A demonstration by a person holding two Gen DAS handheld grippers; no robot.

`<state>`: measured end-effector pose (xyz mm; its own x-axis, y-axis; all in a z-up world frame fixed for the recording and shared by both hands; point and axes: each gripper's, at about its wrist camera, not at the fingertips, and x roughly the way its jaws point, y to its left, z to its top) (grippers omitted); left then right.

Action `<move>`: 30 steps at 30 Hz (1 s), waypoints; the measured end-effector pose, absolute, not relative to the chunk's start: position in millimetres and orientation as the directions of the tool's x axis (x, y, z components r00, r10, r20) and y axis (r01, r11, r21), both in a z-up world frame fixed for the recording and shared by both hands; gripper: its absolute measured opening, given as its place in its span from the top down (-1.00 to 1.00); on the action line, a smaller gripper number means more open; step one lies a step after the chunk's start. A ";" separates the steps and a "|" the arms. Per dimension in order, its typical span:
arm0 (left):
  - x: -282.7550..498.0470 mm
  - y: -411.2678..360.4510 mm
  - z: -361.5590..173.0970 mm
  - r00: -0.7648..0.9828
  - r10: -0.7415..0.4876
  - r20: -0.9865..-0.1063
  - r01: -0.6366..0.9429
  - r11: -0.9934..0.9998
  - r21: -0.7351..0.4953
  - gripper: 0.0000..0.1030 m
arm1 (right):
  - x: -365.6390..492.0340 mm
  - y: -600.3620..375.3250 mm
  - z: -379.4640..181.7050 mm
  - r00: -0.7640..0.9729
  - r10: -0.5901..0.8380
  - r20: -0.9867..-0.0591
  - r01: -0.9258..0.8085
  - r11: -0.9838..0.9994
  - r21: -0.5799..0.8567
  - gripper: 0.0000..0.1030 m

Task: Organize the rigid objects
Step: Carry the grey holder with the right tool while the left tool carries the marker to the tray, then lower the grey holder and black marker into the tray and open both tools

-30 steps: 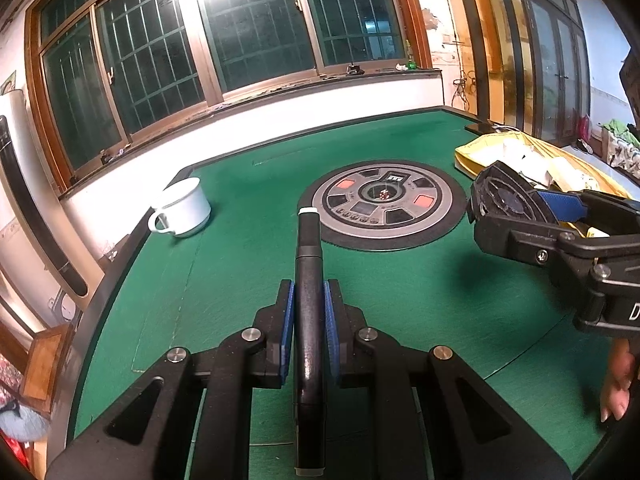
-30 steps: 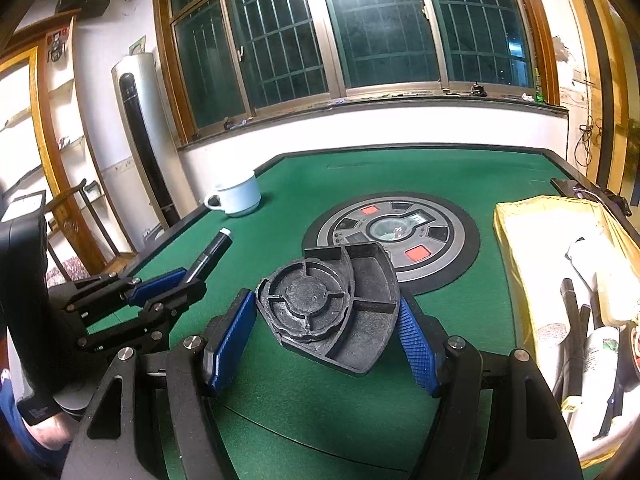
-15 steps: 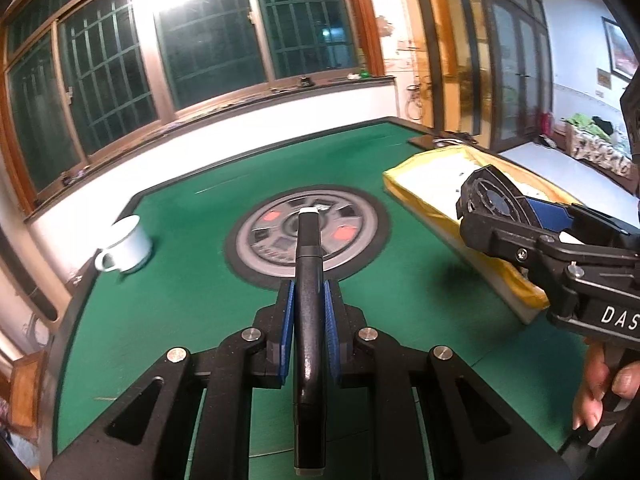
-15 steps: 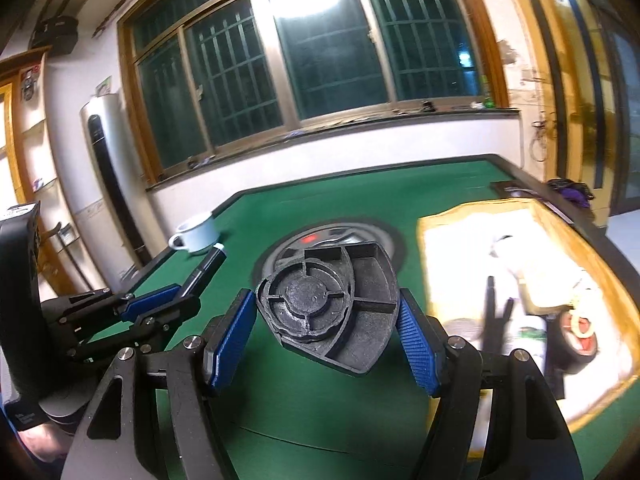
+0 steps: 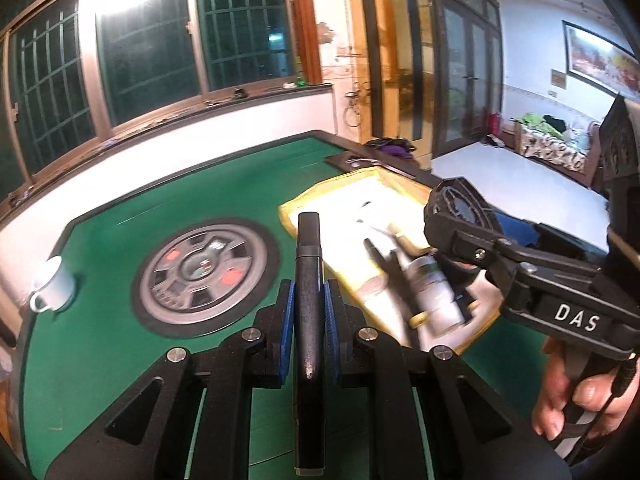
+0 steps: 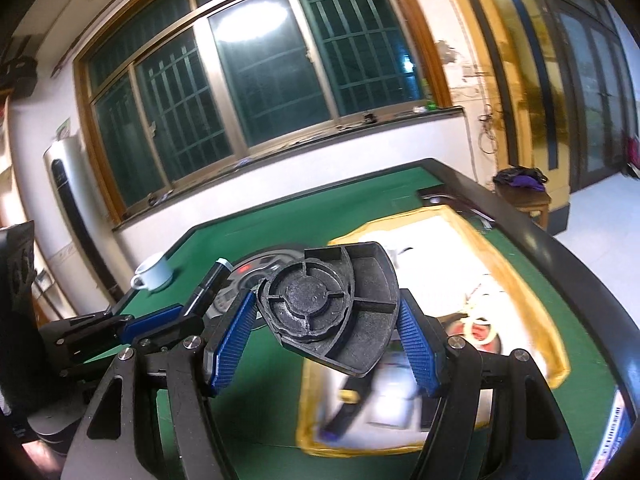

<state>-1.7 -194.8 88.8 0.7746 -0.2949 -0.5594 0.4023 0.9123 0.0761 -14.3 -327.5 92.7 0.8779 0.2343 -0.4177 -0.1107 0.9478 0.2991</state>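
My left gripper (image 5: 308,304) is shut on a black marker pen (image 5: 308,280) that sticks forward between its blue pads, above the green table. My right gripper (image 6: 326,328) is shut on a black plastic ribbed part (image 6: 332,312) with a round centre, held between both blue pads. Seen from the left wrist, the right gripper (image 5: 460,220) hangs over the near end of the yellow-rimmed tray (image 5: 348,200). The right wrist view shows the left gripper (image 6: 168,320) with the pen (image 6: 208,284) at the lower left. The tray (image 6: 520,264) lies below and ahead of the held part.
The tray holds a silver can (image 5: 432,292), dark pens (image 5: 384,260), a roll of tape (image 6: 480,328) and other blurred items. A white mug (image 5: 56,288) stands at the table's far left. A round grey panel (image 5: 204,272) sits mid-table. A hand (image 5: 580,400) grips the right handle.
Both grippers have swung to the right and slightly up, from over the round centre panel toward the yellow tray. Each still holds its object. The mug has slid toward the left edge of view.
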 end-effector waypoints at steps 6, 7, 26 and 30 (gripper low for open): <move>6.8 -220.2 93.7 0.736 -0.358 -0.575 0.454 0.891 0.027 0.76 | -16.4 -356.0 93.5 0.883 0.195 -0.427 -0.054 0.946 0.320 -0.26; 8.9 -224.6 93.9 0.726 -0.368 -0.580 0.462 0.887 0.016 0.76 | -16.3 -359.6 93.8 0.882 0.192 -0.430 -0.048 0.945 0.322 -0.26; 81.2 -251.4 70.6 0.595 -0.422 -0.684 0.398 0.894 -0.206 0.77 | 49.6 -388.8 99.0 0.790 0.170 -0.589 0.022 0.952 0.304 -0.26; 95.8 -258.6 67.5 0.585 -0.427 -0.690 0.371 0.897 -0.241 0.77 | 66.9 -388.3 92.9 0.761 0.147 -0.632 0.045 0.959 0.278 -0.26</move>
<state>95.8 -258.6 67.5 0.5848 -0.4270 -0.6897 0.3707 0.8970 -0.2409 66.9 -388.3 92.9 0.7606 0.1475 -0.6323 0.0455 0.9594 0.2784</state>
